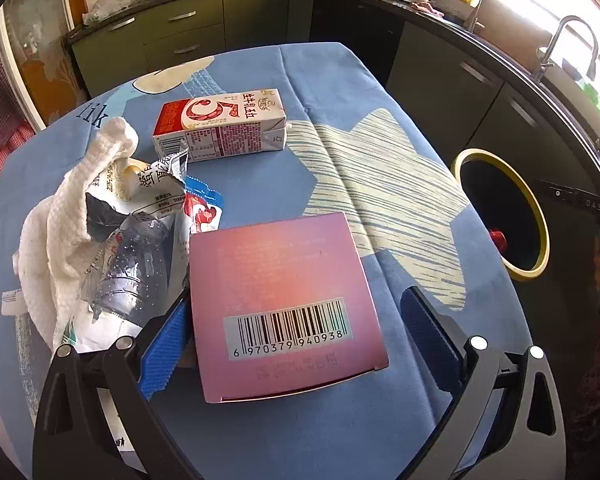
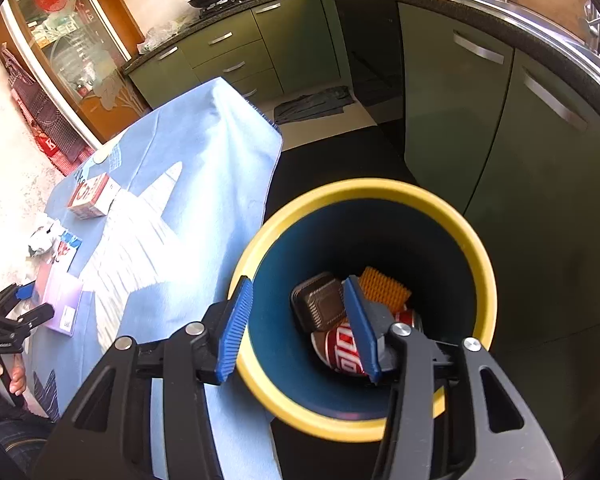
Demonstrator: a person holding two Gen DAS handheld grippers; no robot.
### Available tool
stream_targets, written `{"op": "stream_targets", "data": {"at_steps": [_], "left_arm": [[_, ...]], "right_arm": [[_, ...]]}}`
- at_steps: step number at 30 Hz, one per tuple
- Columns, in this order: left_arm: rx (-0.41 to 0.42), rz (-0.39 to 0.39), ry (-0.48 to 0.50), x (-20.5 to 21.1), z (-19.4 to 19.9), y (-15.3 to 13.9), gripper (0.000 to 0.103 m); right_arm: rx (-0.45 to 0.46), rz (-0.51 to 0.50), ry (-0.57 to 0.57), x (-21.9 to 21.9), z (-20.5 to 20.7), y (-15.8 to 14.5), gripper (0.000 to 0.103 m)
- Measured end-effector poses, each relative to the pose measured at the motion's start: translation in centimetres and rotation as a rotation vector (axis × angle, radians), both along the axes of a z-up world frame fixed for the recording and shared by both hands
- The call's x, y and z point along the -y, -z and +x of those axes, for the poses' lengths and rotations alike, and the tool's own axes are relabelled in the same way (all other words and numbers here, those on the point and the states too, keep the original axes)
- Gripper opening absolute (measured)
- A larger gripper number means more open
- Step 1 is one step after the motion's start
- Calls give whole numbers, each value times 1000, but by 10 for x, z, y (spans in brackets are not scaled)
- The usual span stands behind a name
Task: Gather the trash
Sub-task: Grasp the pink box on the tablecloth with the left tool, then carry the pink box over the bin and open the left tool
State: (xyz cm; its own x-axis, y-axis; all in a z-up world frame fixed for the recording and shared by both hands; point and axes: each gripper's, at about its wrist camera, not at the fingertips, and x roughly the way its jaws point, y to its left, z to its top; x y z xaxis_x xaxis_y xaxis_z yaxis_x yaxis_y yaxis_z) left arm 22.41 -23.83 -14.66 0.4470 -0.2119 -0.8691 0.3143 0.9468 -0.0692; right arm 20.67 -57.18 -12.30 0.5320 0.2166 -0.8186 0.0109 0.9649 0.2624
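The left gripper [image 1: 296,320] is closest, with its blue fingers [image 1: 168,344] spread wide on each side of a pink box [image 1: 284,304]. The box lies flat on the blue tablecloth [image 1: 340,92], and it has a black and white barcode on its top. The left finger looks to be right up against the box; the right finger is a little way off. Next to the box on the left is a heap of trash: a white paper towel [image 1: 60,236] and a crinkled shiny wrapper [image 1: 140,248]. Farther back lies a red and white milk carton [image 1: 220,124] on its side. The right gripper [image 2: 300,316] hangs open over the yellow-rimmed bin [image 2: 480,264] beside the table, holding nothing. In the bin are a red can [image 2: 340,348], a brown tray [image 2: 320,306] and something orange [image 2: 384,288].
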Motion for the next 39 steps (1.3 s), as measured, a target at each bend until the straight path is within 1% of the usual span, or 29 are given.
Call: {"op": "stream_targets", "data": {"at_steps": [5, 9, 13, 17, 20, 24, 26, 29, 32, 35, 37, 39], "left_arm": [[-3, 40, -18, 6, -2, 6, 97], [-3, 55, -23, 8, -2, 10, 80], [15, 52, -17, 7, -4, 9, 77], [29, 22, 13, 8, -11, -2, 77], [63, 18, 38, 11, -17, -16, 77], [97, -17, 93, 23, -22, -38, 77], [111, -37, 139, 37, -22, -49, 77], [113, -92, 238, 67, -20, -67, 77], [120, -127, 358, 109, -16, -81, 77], [110, -145, 440, 150, -11, -85, 77], [72, -172, 505, 185, -5, -83, 77], [58, -171, 553, 216, 0, -80, 77]], "right_arm": [[-23, 28, -2, 1, -16, 7, 46], [-29, 49, 11, 5, -31, 10, 46], [-14, 65, 26, 10, -42, 8, 46], [2, 74, 33, 11, -51, 5, 46], [13, 81, 43, 14, -57, 3, 46], [32, 87, 77, 22, -70, -1, 46], [45, 87, 106, 27, -79, -4, 46], [61, 85, 156, 36, -97, -8, 46], [71, 89, 209, 47, -117, -8, 46], [77, 100, 263, 58, -135, -6, 46], [77, 107, 291, 65, -144, -3, 46], [74, 115, 312, 69, -152, -1, 46]]}}
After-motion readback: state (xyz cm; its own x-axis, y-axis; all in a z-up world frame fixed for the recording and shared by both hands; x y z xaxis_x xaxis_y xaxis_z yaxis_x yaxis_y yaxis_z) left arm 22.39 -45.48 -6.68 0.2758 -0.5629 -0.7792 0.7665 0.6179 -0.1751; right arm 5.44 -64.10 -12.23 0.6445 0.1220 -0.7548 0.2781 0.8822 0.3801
